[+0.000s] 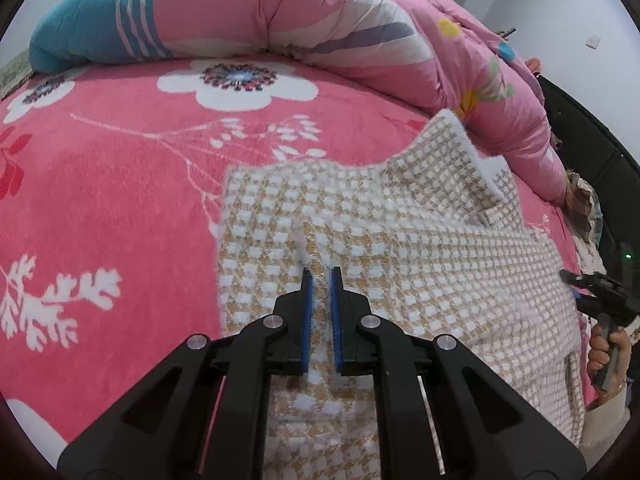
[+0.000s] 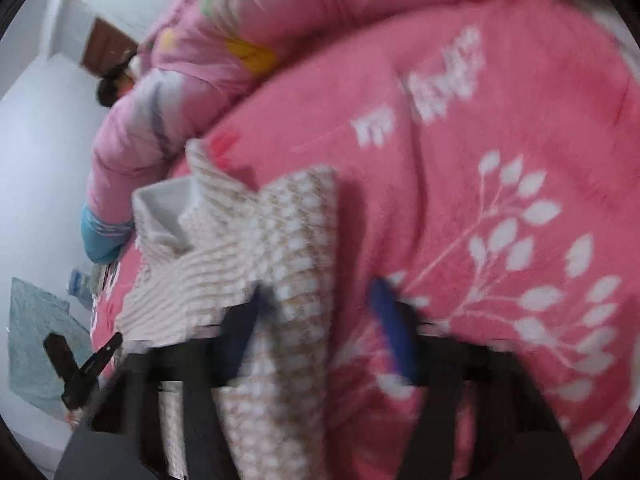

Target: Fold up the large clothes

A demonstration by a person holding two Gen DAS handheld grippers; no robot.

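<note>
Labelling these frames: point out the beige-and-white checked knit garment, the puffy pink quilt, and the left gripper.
beige-and-white checked knit garment (image 1: pixel 420 248), left wrist view, flat body panel.
puffy pink quilt (image 1: pixel 248 4), left wrist view, top bulge.
left gripper (image 1: pixel 321 276), left wrist view, between fingertips.

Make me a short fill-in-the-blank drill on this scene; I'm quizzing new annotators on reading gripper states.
1. The left gripper is shut on a fold of the beige-and-white ____ knit garment.
2. The garment lies on a pink bedspread printed with white ____.
3. The right gripper has its fingers ____, straddling the garment's edge.

Missing words: checked; flowers; open
</note>
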